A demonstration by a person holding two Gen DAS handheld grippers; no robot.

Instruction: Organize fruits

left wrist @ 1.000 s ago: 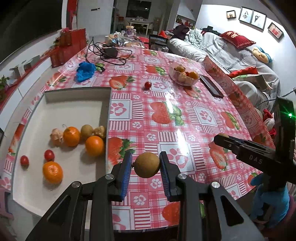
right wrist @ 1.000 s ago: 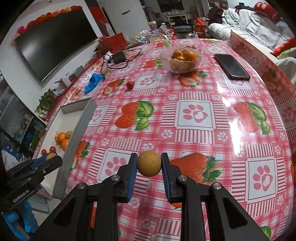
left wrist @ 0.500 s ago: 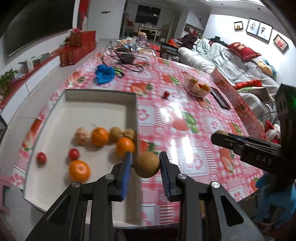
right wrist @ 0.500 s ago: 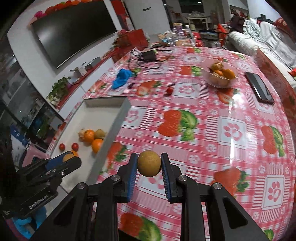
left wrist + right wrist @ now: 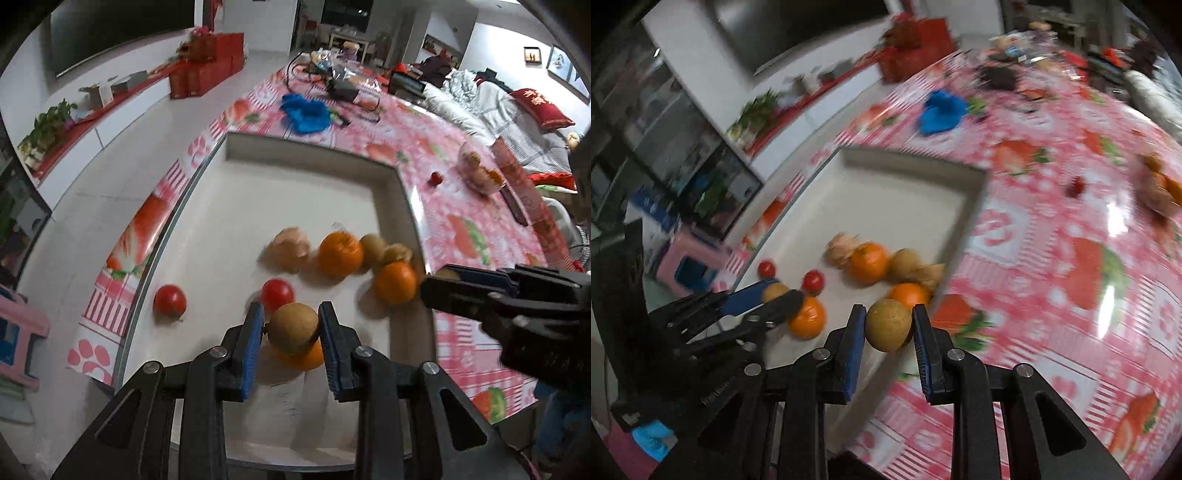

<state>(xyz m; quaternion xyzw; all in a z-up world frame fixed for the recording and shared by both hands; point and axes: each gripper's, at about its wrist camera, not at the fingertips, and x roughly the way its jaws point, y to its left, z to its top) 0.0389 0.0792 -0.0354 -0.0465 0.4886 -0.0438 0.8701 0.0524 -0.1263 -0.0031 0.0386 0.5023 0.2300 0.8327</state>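
Fruits, round and brown, sit clamped in left claw [image 5: 291, 334] and right claw [image 5: 889, 329]; the tray [image 5: 306, 155] blurs.

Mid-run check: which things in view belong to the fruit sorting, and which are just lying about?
Job:
left gripper with its brown fruit
right gripper with its brown fruit
white tray
oranges and tomatoes in it
glass bowl of fruit
loose tomato

Lying about:
blue cloth
phone
cables
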